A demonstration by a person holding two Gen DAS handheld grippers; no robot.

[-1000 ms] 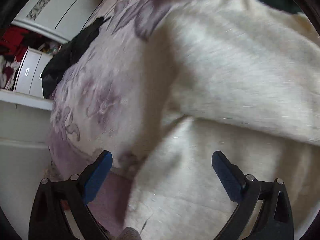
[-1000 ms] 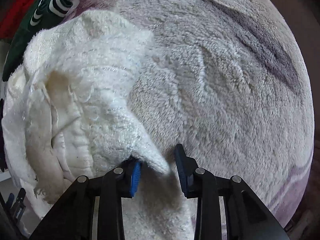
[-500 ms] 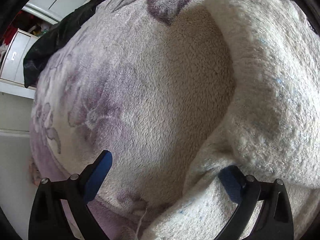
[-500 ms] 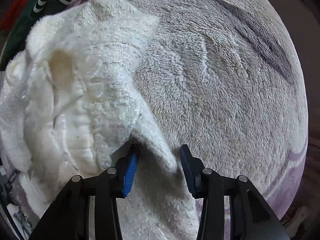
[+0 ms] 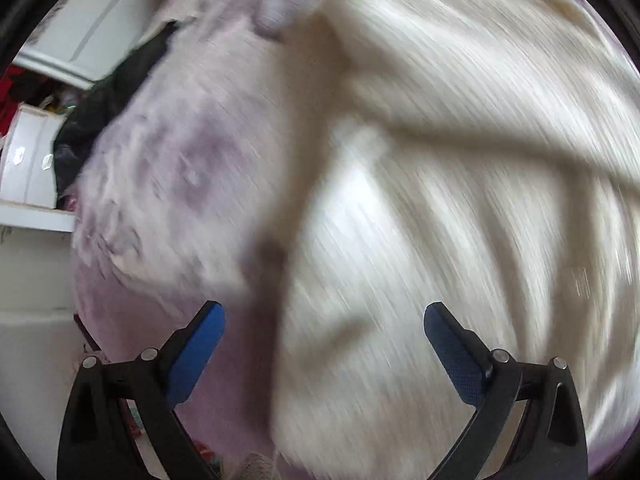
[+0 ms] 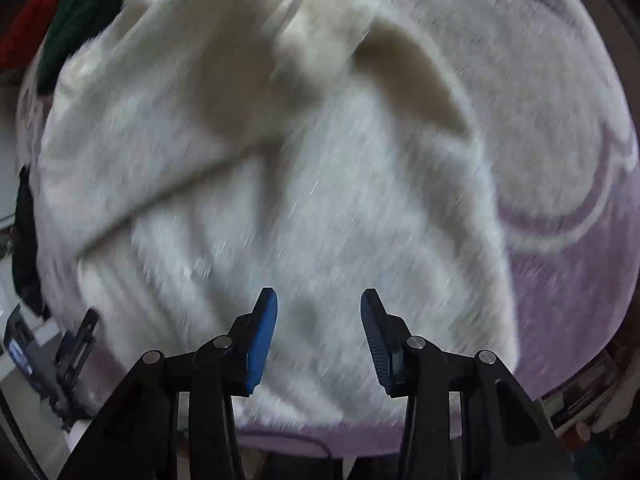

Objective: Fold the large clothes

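Garment: a cream fleece garment [image 5: 460, 208] is spread in creased folds over a lilac floral blanket [image 5: 168, 168]; detail is smeared by motion blur.
Left hand-held gripper [image 5: 320, 344]: jaws held wide apart, nothing clamped; the garment's edge is seen ahead, between the blue pads.
Right hand-held gripper [image 6: 318, 332]: jaws parted, empty; the garment [image 6: 280, 200] is seen ahead of the tips, contact not discernible.
Texture: fluffy pile, soft rounded ridges.
Surroundings: white cabinet [image 5: 36, 168], dark clothing [image 5: 100, 120] at the blanket's edge.
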